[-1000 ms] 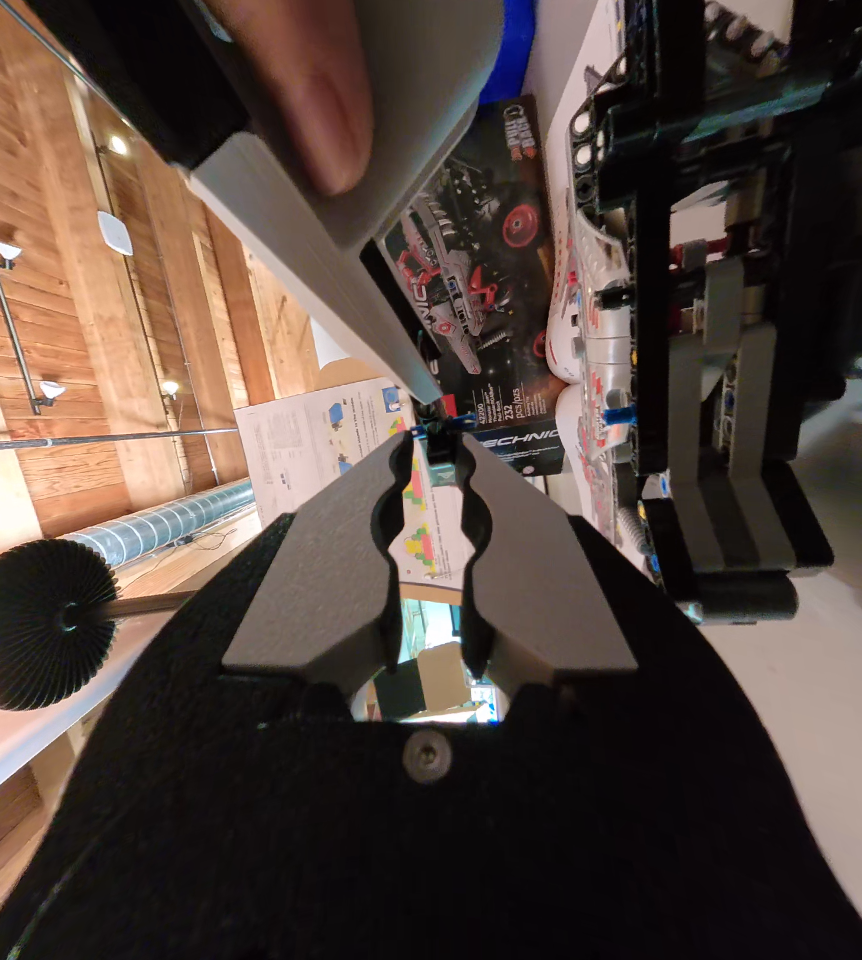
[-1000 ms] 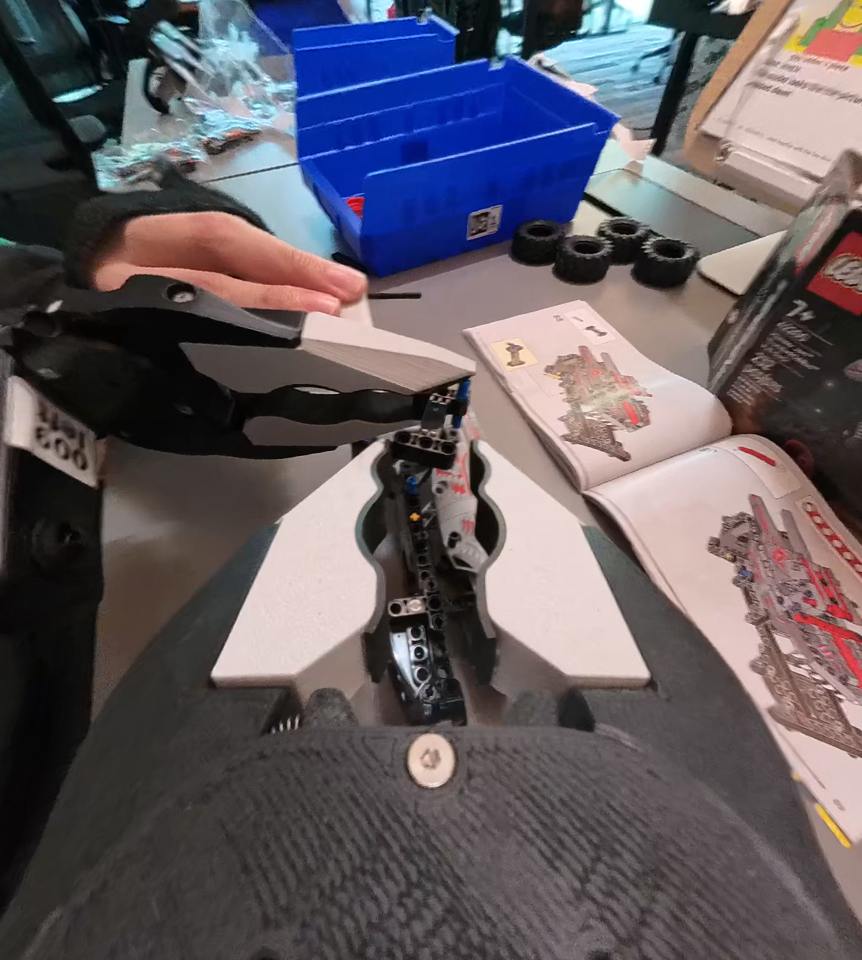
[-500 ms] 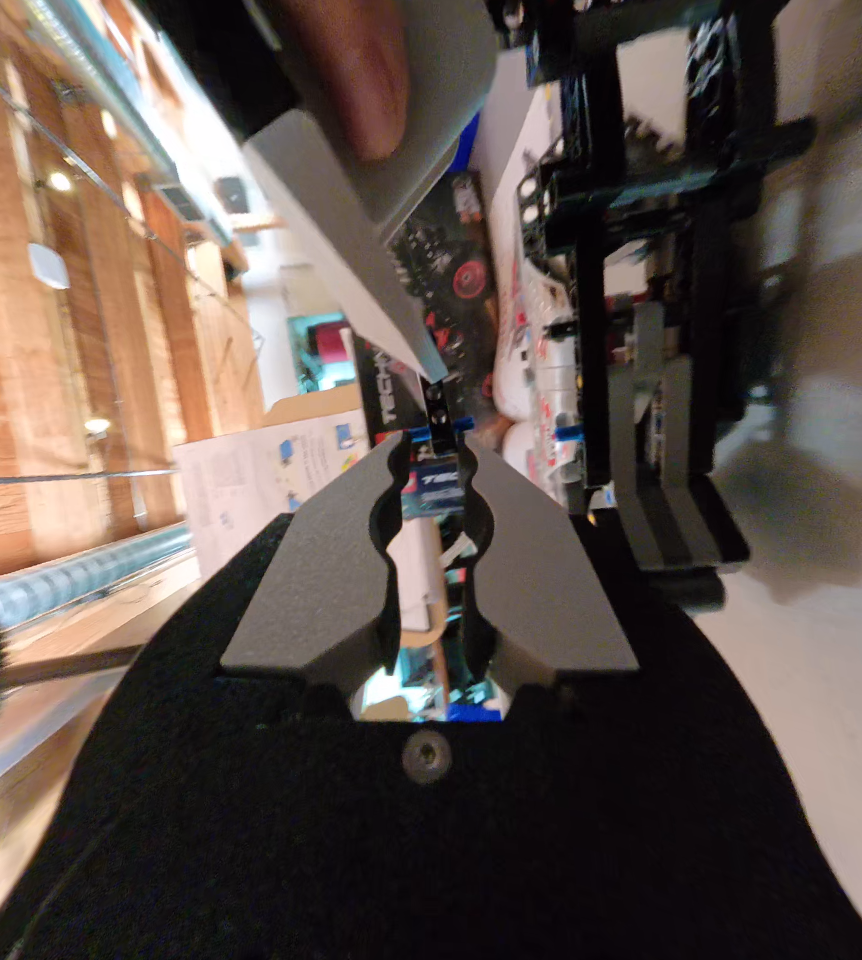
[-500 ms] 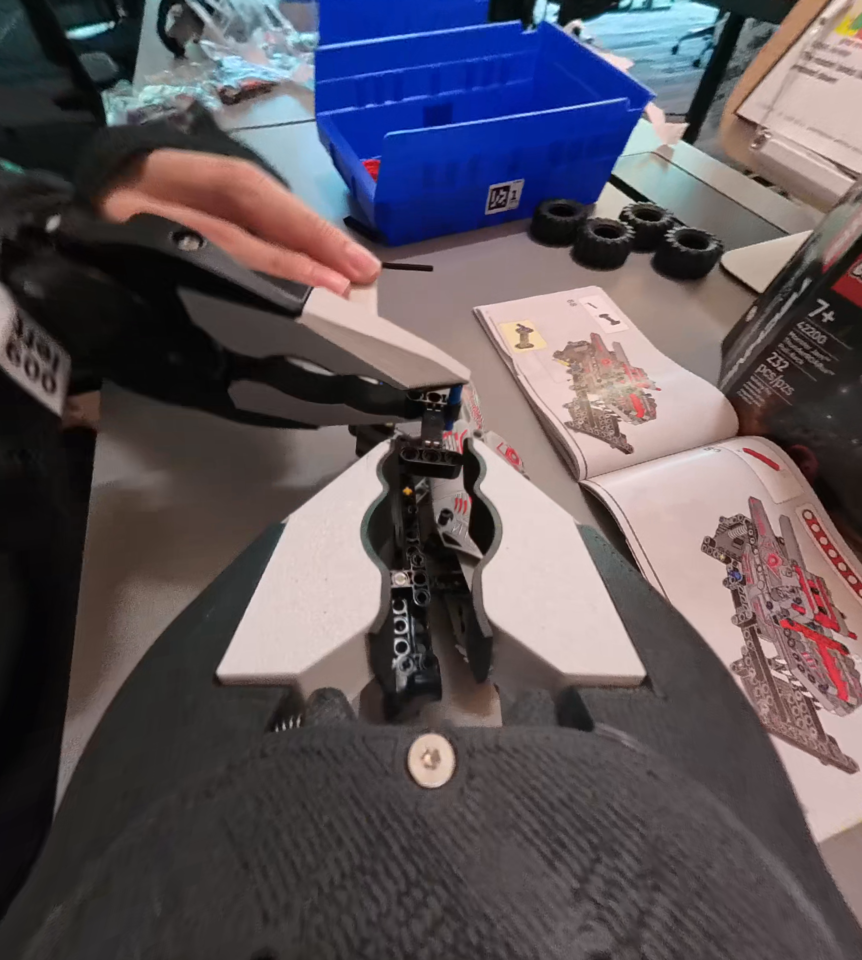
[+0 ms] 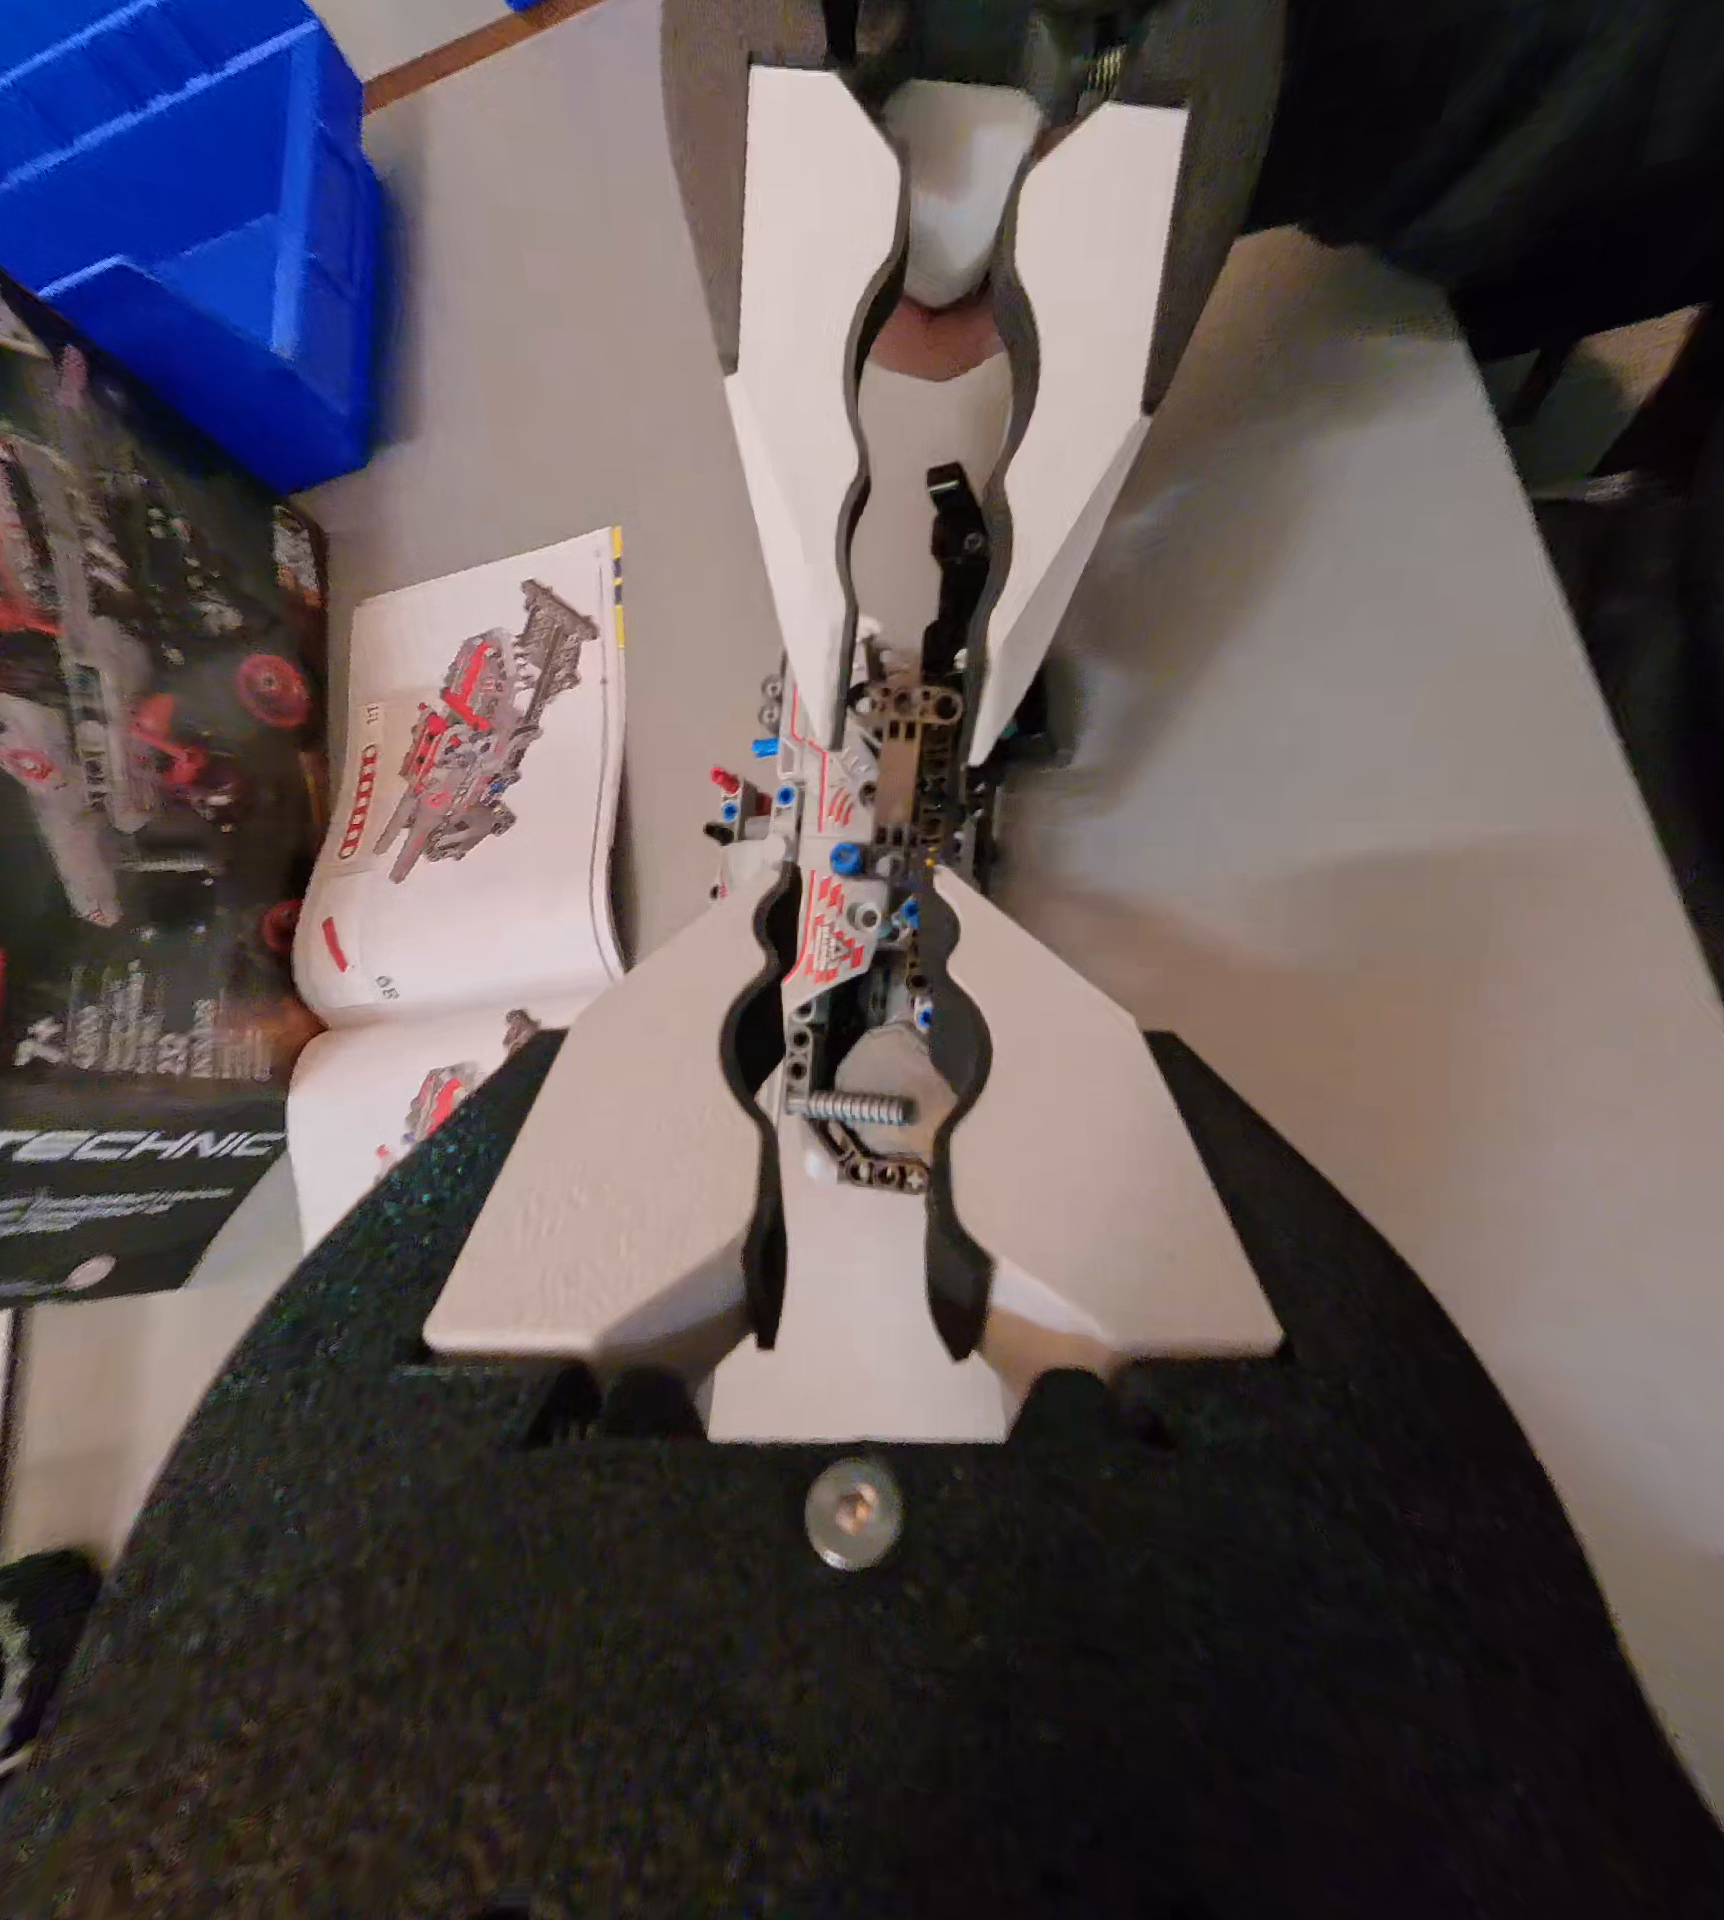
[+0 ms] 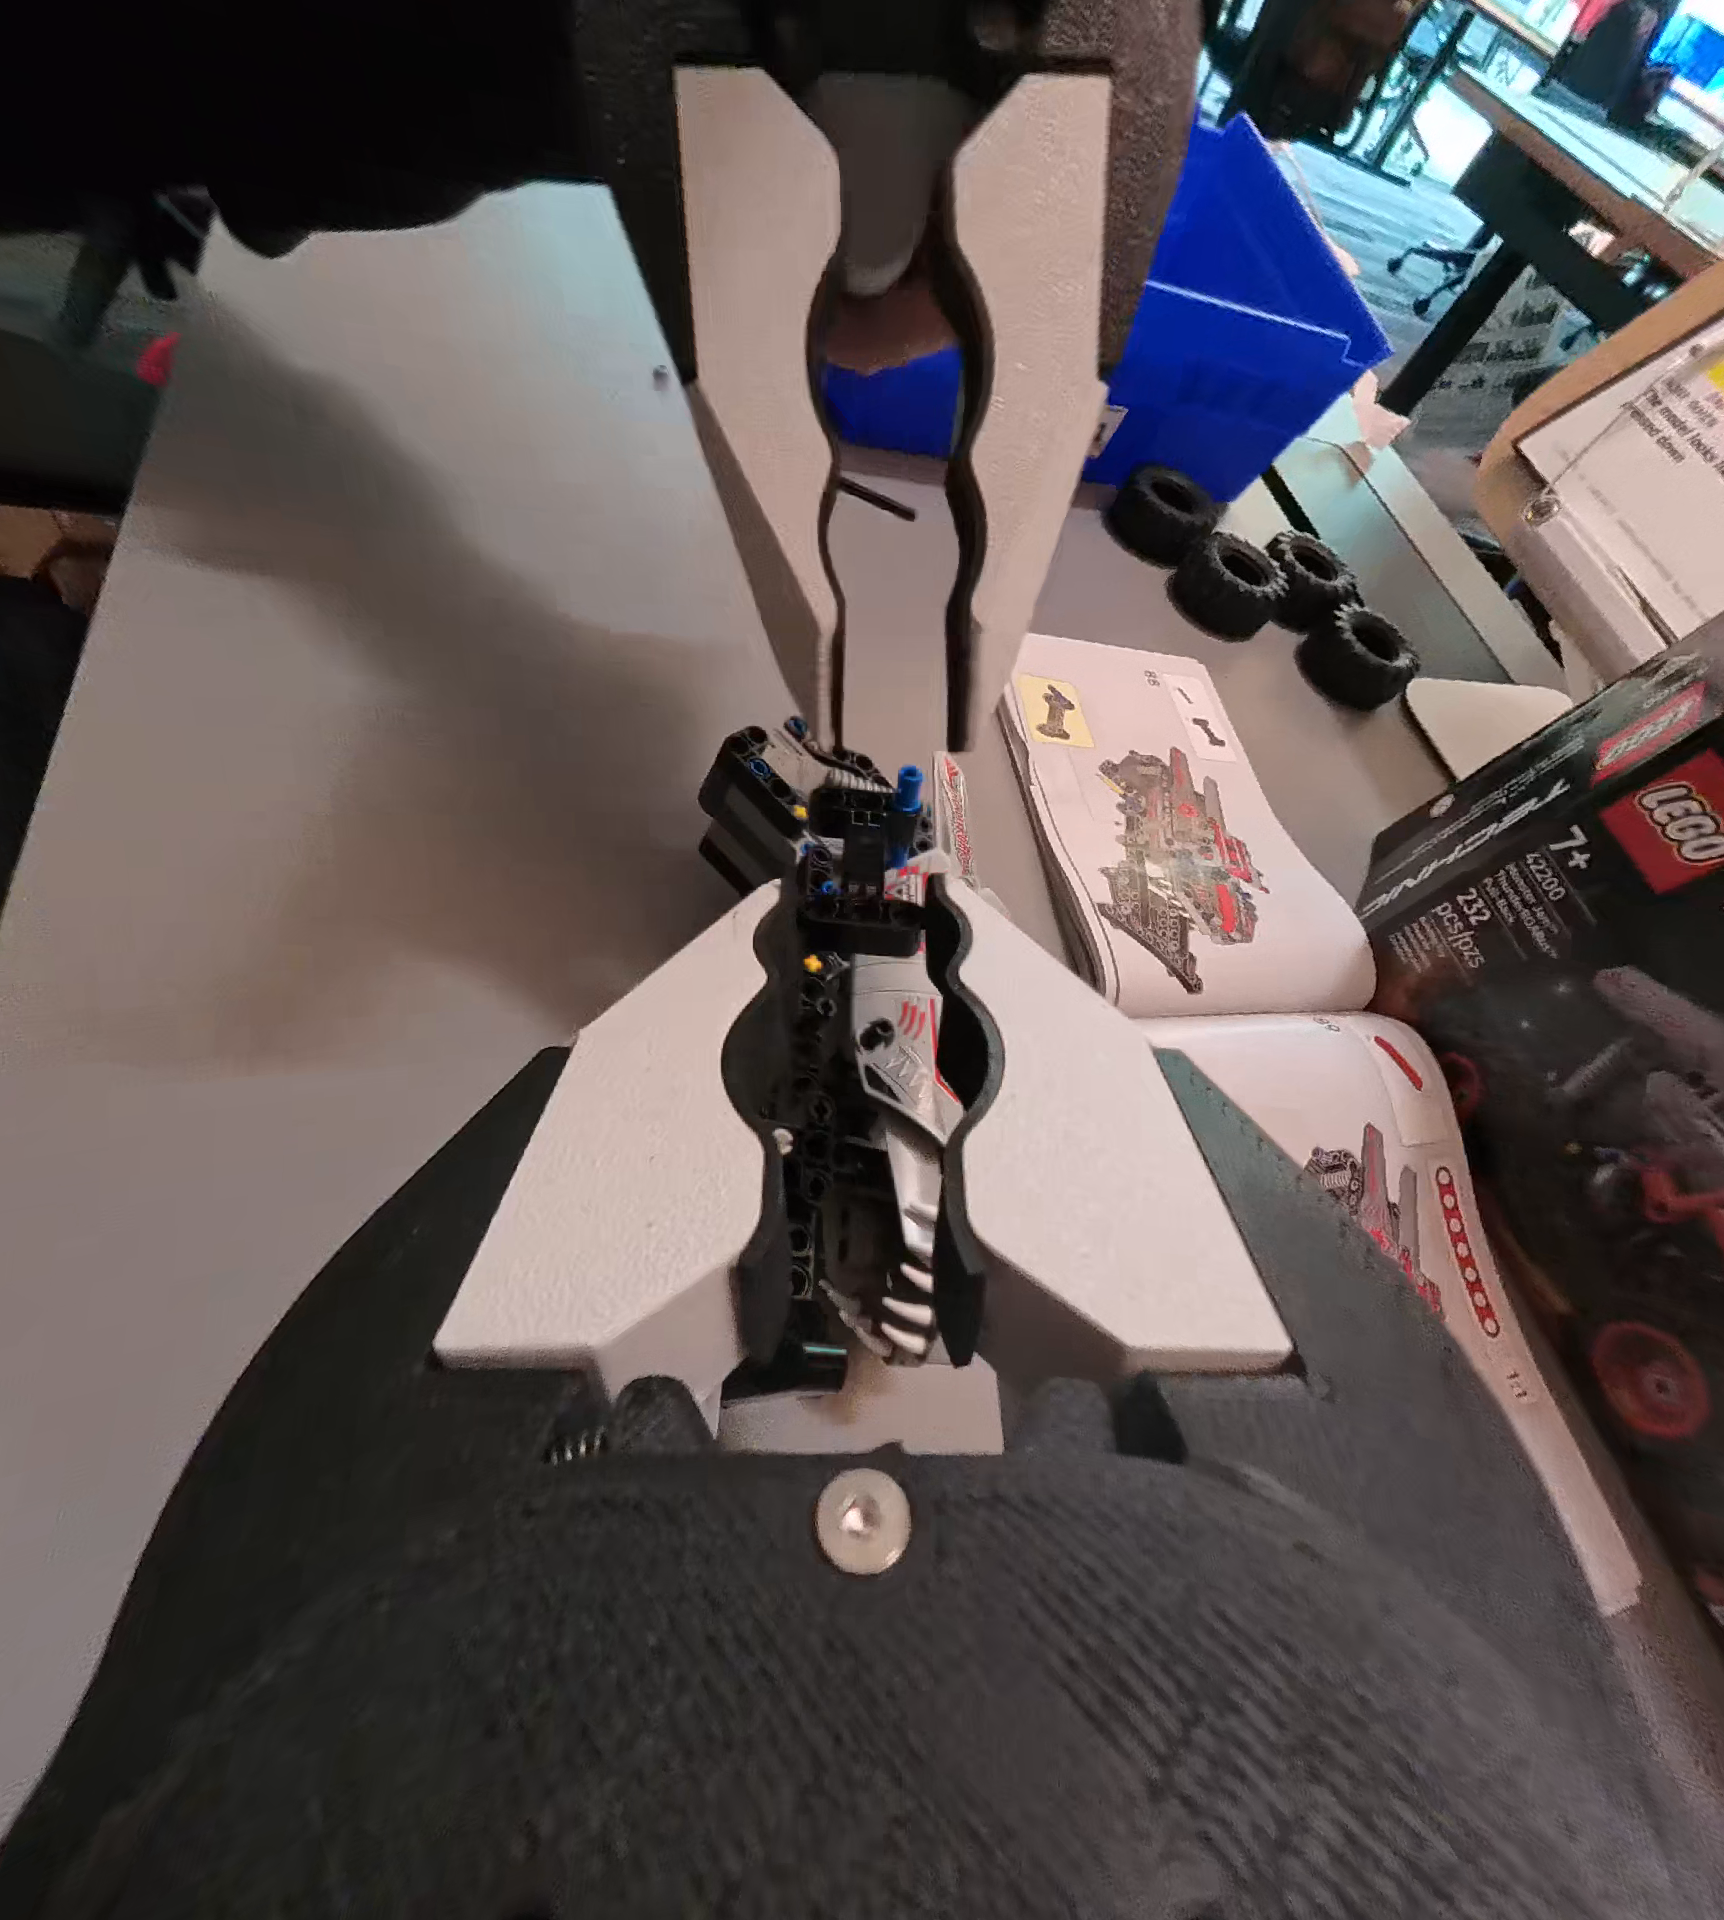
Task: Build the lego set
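Clamped between the two fingers of the right gripper (image 6: 853, 894) – a half-built model (image 6: 899, 1039) of black beams and grey panels with red markings, lying lengthwise down the gap, its far end poking out past the fingertips. Held a little above the pale table (image 6: 318, 831), fingers closed in tight on both sides of it. Facing it head-on from the far side, the left gripper (image 6: 897, 727), tips just at the model's protruding end, beside a blue pin (image 6: 906, 808) standing up from that end. Set partly apart, with bare table showing through the gap between the tips and nothing gripped there; one tip looks to be touching the black top of the model, though hard to say for sure. From the left wrist view, the same meeting seen the other way – left gripper (image 5: 858, 894) low in the picture, right gripper (image 5: 905, 717) coming in from the top, model (image 5: 837, 935) running between them over the table (image 5: 1305, 831). Off to the side, an open booklet (image 6: 1201, 883) lying flat, a dark box (image 6: 1616, 1039) next to it, four black tyres (image 6: 1242, 571) bunched behind the booklet, and a blue bin (image 6: 1232, 343) farther back.
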A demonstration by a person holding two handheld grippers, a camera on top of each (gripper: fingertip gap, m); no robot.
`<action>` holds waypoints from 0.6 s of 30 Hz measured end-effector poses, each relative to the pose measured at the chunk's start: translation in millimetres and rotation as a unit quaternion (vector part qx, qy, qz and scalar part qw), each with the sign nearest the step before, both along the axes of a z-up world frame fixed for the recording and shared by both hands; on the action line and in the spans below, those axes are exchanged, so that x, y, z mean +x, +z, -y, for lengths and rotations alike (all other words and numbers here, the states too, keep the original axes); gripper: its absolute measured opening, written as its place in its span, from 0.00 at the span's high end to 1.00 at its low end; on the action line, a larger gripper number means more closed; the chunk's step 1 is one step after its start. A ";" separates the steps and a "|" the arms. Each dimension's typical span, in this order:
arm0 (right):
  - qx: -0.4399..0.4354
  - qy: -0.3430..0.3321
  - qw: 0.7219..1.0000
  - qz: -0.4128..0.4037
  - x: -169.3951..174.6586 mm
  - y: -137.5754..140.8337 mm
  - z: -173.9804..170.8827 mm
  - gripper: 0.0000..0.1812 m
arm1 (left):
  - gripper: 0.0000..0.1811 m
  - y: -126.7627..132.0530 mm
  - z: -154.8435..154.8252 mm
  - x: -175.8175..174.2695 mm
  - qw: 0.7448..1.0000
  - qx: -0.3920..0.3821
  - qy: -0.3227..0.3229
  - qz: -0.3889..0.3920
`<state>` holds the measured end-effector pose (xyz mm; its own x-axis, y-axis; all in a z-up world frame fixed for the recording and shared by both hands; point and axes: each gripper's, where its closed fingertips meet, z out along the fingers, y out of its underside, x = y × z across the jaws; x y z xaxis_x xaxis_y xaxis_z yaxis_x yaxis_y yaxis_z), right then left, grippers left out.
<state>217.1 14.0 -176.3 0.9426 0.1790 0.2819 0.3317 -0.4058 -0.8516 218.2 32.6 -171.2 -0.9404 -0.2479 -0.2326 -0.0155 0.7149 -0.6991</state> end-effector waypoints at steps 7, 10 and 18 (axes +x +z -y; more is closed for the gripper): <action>-0.005 0.003 1.000 0.011 -1.3 -1.5 -0.6 0.87 | 0.96 -7.8 5.4 3.6 0.999 0.016 -0.028 -0.028; -0.004 0.000 1.000 0.005 0.2 -1.8 -0.4 0.87 | 0.98 -11.7 5.0 7.1 0.999 0.030 -0.029 -0.020; -0.024 -0.006 0.998 -0.051 0.4 -9.8 2.8 0.85 | 0.99 -17.0 3.7 10.8 0.996 0.050 -0.018 -0.066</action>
